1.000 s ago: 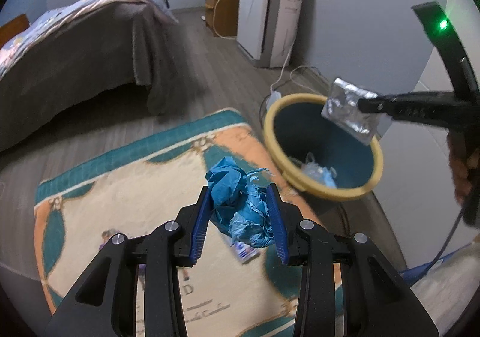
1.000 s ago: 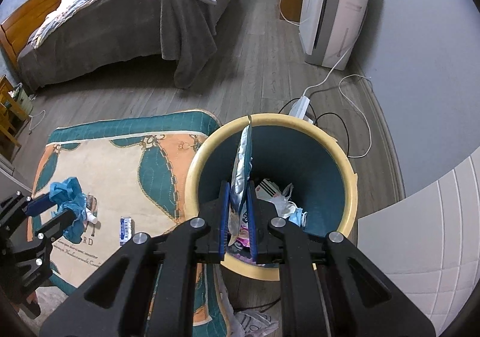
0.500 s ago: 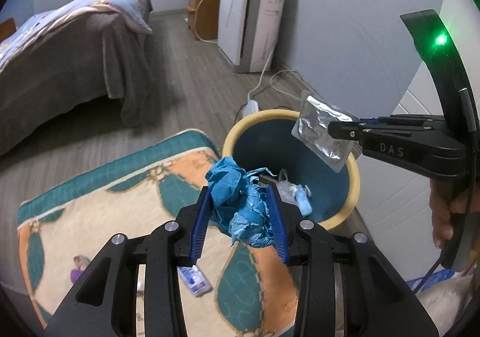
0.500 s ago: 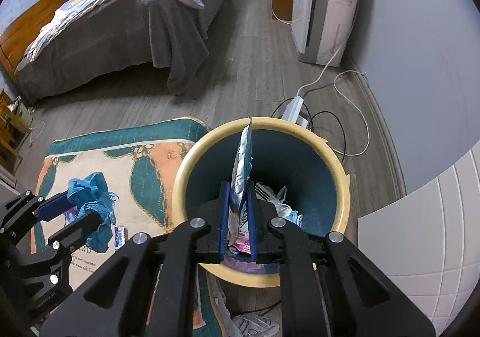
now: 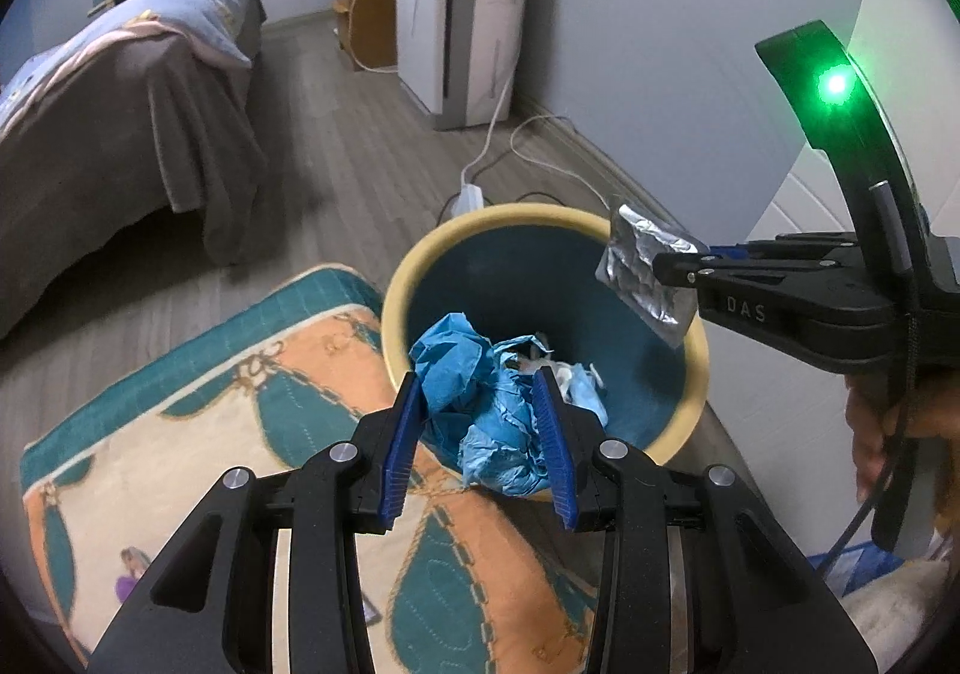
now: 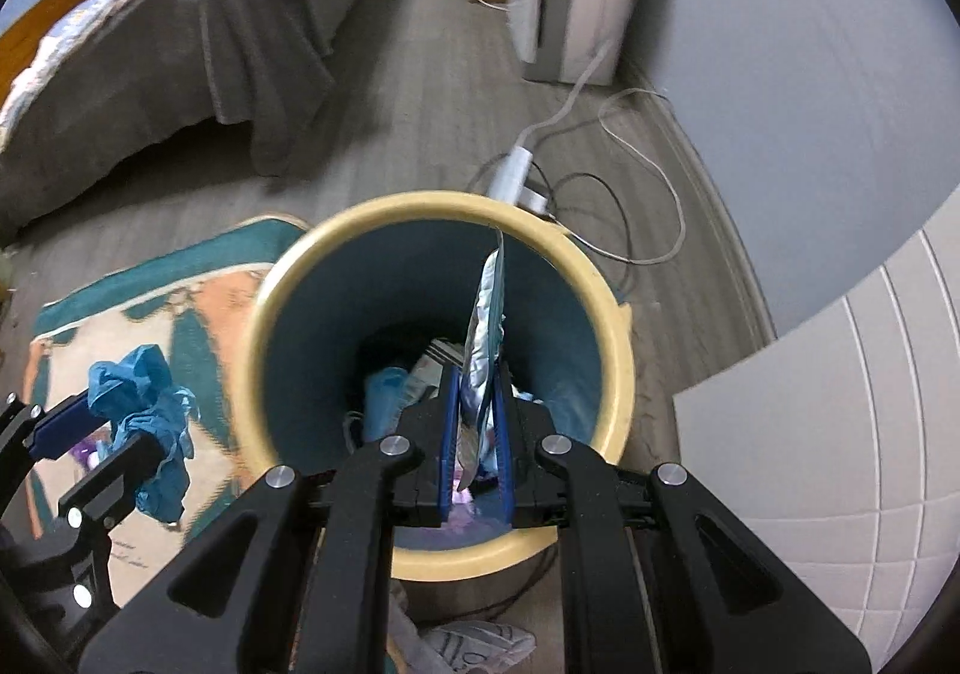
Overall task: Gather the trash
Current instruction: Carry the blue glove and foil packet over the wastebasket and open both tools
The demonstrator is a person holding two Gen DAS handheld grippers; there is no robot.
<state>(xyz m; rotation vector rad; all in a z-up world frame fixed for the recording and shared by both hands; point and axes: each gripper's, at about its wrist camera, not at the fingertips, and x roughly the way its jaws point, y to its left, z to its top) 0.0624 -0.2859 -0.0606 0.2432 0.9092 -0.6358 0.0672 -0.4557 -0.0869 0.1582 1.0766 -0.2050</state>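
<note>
My left gripper (image 5: 480, 434) is shut on a crumpled blue paper wad (image 5: 480, 404) and holds it at the near-left rim of the trash bin (image 5: 414, 272), a teal bin with a yellow rim. My right gripper (image 6: 476, 434) is shut on a flat silver foil wrapper (image 6: 486, 326), held edge-on over the bin's opening (image 6: 336, 254). The wrapper also shows in the left wrist view (image 5: 645, 269), over the bin's right rim. The paper wad shows in the right wrist view (image 6: 150, 404), left of the bin. Several pieces of trash (image 6: 384, 392) lie in the bin.
A patterned teal, orange and cream rug (image 5: 210, 410) lies left of the bin. A power strip with cables (image 6: 516, 170) lies behind the bin. A bed (image 5: 120, 104) stands at the far left, a white air purifier (image 5: 468, 26) against the far wall, and a white panel (image 6: 840, 404) at the right.
Both grippers have moved toward the bin. The left gripper carried the paper wad from over the rug to the bin's rim. The right gripper shifted over the opening with the wrapper.
</note>
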